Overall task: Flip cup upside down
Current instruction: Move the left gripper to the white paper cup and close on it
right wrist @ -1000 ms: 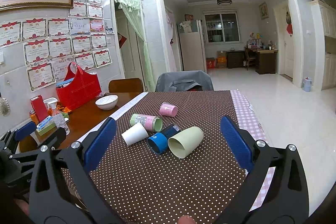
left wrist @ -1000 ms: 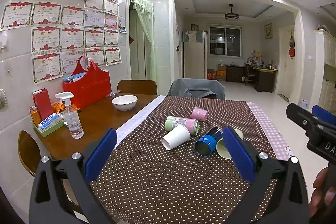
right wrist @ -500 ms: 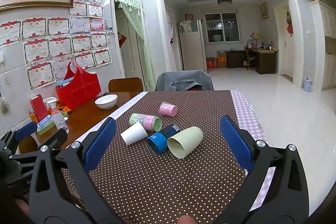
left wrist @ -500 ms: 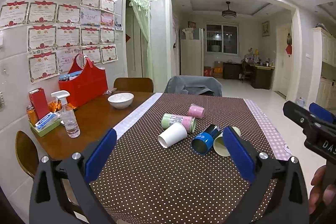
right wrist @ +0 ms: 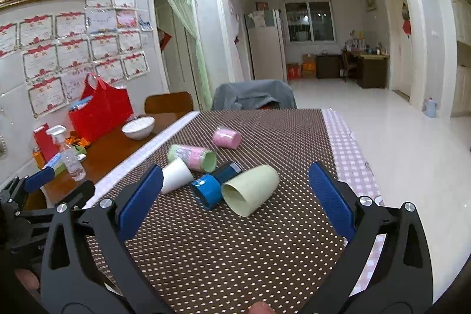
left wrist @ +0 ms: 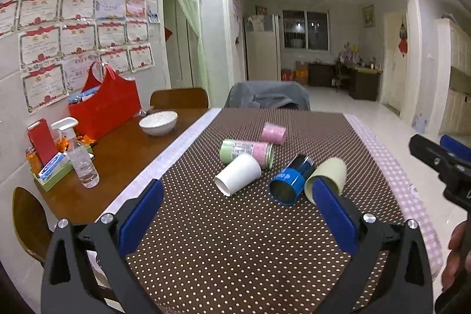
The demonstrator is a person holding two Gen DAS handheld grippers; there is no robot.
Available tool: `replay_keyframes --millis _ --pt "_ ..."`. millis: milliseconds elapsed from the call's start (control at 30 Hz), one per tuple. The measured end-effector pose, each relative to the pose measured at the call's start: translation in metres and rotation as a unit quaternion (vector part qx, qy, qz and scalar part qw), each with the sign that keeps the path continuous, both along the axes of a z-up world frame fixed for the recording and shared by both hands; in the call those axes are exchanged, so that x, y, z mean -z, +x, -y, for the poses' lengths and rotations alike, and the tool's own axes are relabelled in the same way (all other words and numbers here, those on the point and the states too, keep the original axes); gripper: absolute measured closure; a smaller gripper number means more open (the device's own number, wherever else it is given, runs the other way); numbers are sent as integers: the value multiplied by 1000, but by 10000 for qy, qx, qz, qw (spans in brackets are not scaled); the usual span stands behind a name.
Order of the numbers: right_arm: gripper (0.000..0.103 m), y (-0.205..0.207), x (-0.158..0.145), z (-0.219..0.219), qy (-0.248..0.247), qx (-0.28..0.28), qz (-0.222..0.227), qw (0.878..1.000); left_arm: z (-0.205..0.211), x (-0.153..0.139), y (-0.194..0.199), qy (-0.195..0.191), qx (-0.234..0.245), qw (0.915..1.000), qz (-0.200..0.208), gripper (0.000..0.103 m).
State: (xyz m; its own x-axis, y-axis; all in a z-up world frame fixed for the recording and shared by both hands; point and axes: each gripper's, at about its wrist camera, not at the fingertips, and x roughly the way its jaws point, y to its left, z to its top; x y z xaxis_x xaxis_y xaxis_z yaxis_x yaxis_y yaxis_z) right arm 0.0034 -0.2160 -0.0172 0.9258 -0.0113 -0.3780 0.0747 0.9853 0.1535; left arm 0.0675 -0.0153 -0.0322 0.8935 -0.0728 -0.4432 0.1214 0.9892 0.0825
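Several cups lie on their sides on the dotted brown tablecloth [left wrist: 235, 249]: a white cup [left wrist: 238, 178] [right wrist: 176, 175], a blue cup [left wrist: 291, 179] [right wrist: 213, 186], a pale green cup [left wrist: 329, 176] [right wrist: 250, 190], a green-and-pink cup [left wrist: 247, 152] [right wrist: 192, 157] and a small pink cup [left wrist: 273, 133] [right wrist: 226, 138]. My left gripper [left wrist: 235, 214] is open and empty, held short of the white and blue cups. My right gripper [right wrist: 235, 205] is open and empty, just short of the pale green cup. Each gripper shows at the edge of the other's view.
A white bowl [left wrist: 158, 122], red bag [left wrist: 104, 105], spray bottle [left wrist: 81, 158] and small tray of items [left wrist: 50, 169] stand on the bare wood at the left. Chairs [left wrist: 268, 96] stand at the far end. The table's right edge [left wrist: 412, 196] drops to the floor.
Both grippers have drifted slightly forward toward the cups. Both stay open and the cups have not moved.
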Motion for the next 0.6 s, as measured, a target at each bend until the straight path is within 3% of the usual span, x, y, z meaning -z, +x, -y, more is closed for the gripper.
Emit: replay_keyframes --millis 400,600 --pt "6 76 48 44 490 125 -1071 9930 10 37 113 571 90 9937 -959 4" --pt "6 115 62 50 615 183 -1485 9868 12 65 177 850 443 9814 -1666 4"
